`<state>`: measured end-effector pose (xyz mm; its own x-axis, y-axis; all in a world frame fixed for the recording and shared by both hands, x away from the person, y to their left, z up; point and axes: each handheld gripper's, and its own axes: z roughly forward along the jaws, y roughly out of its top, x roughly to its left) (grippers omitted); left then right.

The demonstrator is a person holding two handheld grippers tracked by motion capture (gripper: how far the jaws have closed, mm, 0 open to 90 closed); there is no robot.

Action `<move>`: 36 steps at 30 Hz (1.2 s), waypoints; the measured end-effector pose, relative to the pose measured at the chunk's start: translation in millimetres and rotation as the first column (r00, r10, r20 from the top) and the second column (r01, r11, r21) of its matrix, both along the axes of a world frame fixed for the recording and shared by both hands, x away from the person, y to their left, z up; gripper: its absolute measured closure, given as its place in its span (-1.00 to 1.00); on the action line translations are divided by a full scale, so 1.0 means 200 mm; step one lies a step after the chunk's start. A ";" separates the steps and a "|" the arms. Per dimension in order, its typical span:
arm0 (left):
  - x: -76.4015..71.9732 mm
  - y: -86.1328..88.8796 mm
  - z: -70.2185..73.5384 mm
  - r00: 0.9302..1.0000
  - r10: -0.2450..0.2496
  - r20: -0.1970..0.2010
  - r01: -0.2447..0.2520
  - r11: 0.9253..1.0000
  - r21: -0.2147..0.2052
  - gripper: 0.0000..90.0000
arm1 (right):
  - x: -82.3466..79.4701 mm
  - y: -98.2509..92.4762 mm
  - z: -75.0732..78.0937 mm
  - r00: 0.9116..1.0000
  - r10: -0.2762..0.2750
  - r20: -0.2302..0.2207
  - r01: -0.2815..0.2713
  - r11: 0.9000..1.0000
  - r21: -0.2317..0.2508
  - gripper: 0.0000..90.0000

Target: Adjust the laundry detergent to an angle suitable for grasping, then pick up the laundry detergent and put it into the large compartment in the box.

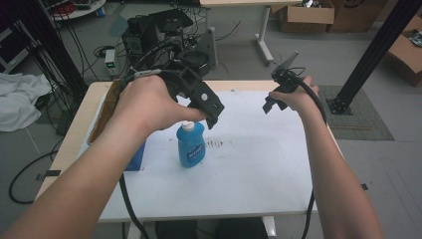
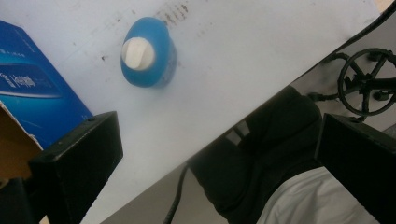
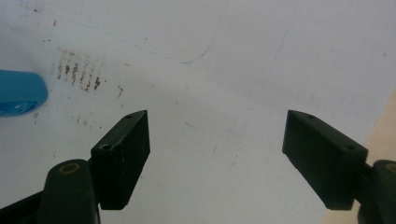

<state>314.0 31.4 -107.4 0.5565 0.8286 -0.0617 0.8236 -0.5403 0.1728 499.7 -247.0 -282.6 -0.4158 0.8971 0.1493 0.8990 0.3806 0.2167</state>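
Note:
A blue bottle [image 1: 191, 145] with a white cap stands upright on the white sheet [image 1: 259, 164] left of the table's middle. My left gripper [image 1: 211, 112] hangs just above and behind it, held in a hand. In the left gripper view the bottle [image 2: 148, 53] appears from above, ahead of the wide open, empty gripper [image 2: 217, 158]. My right gripper [image 1: 272, 102] hovers over the sheet's far right part. Its own view shows the gripper [image 3: 223, 156] open with bare sheet between the jaws, and the bottle [image 3: 21, 92] at the left edge.
A dark blue box [image 1: 135, 157] lies left of the bottle, beside a brown cardboard box [image 1: 102, 117] at the table's left edge. Brown stains [image 3: 77, 74] mark the sheet near the bottle. Past the table's near edge are a person's dark clothing [image 2: 261, 154] and a chair base [image 2: 369, 81].

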 end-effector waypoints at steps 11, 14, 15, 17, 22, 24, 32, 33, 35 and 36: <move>0.03 -0.01 -0.02 1.000 -0.027 0.003 0.027 1.000 -0.009 -0.97 | 0.00 -0.02 0.01 1.000 -0.002 0.006 0.002 1.000 0.005 -0.50; 0.04 0.00 -0.04 0.999 -0.036 0.006 0.036 0.999 -0.001 -0.97 | 0.00 -0.02 0.01 1.000 0.001 0.006 -0.001 1.000 0.005 -0.50; 0.05 0.00 -0.05 0.999 -0.039 0.004 0.039 0.999 -0.003 -0.97 | -0.01 -0.02 0.01 1.000 0.002 0.007 -0.002 1.000 0.005 -0.50; 0.06 0.01 -0.06 0.999 -0.040 0.010 0.040 0.999 -0.006 -0.97 | -0.01 -0.02 0.01 1.000 0.006 0.009 -0.006 1.000 0.007 -0.50; 0.09 0.01 -0.08 0.998 -0.065 0.016 0.065 0.998 0.014 -0.95 | -0.01 -0.03 0.01 1.000 0.002 0.005 -0.002 1.000 0.011 -0.50; 0.11 0.01 -0.09 0.997 -0.074 0.018 0.073 0.997 0.023 -0.95 | -0.01 -0.05 0.01 1.000 -0.001 0.005 0.001 1.000 0.015 -0.50; 0.18 0.02 -0.18 0.995 -0.094 0.029 0.092 0.994 0.057 -0.96 | -0.01 -0.08 0.00 1.000 -0.013 0.004 0.013 1.000 0.013 -0.50; 0.19 0.02 -0.19 0.995 -0.095 0.027 0.093 0.994 0.065 -0.97 | -0.01 -0.08 0.00 1.000 -0.012 0.003 0.012 1.000 0.012 -0.50; 0.21 0.02 -0.22 0.994 -0.110 0.026 0.108 0.991 0.082 -0.97 | -0.01 -0.08 -0.01 1.000 -0.009 0.002 0.009 1.000 0.011 -0.49; 0.21 0.02 -0.23 0.993 -0.113 0.028 0.110 0.990 0.084 -0.97 | -0.01 -0.08 -0.01 1.000 -0.009 0.001 0.009 1.000 0.009 -0.49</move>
<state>356.5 36.3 -152.9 0.6460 0.7629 0.0241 0.7522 -0.6416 0.1501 498.2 -263.6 -285.6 -0.4077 0.8995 0.1568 0.9023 0.3706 0.2204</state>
